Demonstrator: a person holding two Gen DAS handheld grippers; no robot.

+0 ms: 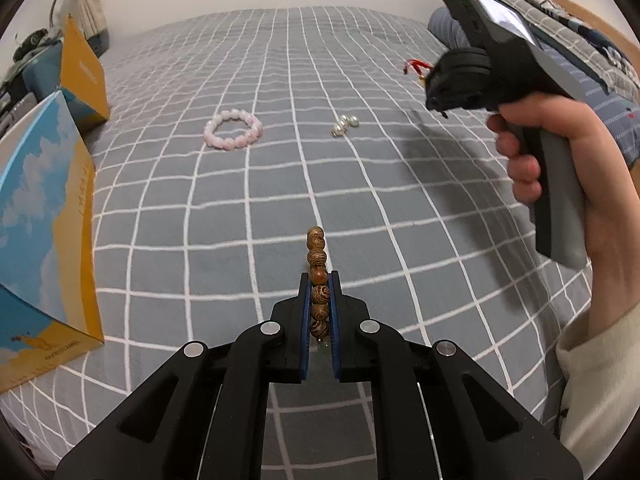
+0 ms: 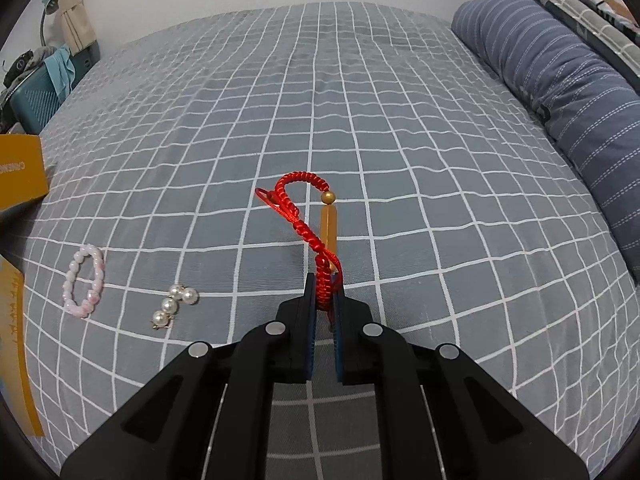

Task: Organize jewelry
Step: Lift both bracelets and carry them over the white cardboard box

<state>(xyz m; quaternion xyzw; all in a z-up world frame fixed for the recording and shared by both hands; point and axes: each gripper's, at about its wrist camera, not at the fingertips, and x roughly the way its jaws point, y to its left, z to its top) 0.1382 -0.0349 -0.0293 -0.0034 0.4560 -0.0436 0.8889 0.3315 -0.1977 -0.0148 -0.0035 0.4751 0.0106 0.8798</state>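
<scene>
We see a bed (image 2: 360,128) under a grey checked sheet, blue striped pillow (image 2: 560,92) along its right side, yellow-and-blue box (image 1: 48,232) at left. Our left gripper (image 1: 319,280) is clamped on a wooden bead bracelet (image 1: 318,280) held edge-on above the sheet; our right gripper (image 2: 325,292) pinches a red cord bracelet (image 2: 304,216) with gold charm. Pink bead bracelet (image 1: 233,134) and pearl earrings (image 1: 345,125) lie on the bed, near each other, not touching

Wooden bead bracelet (image 1: 318,280) clamped upright, red cord bracelet (image 2: 310,220) pinched, pink bracelet (image 1: 233,134) flat
</scene>
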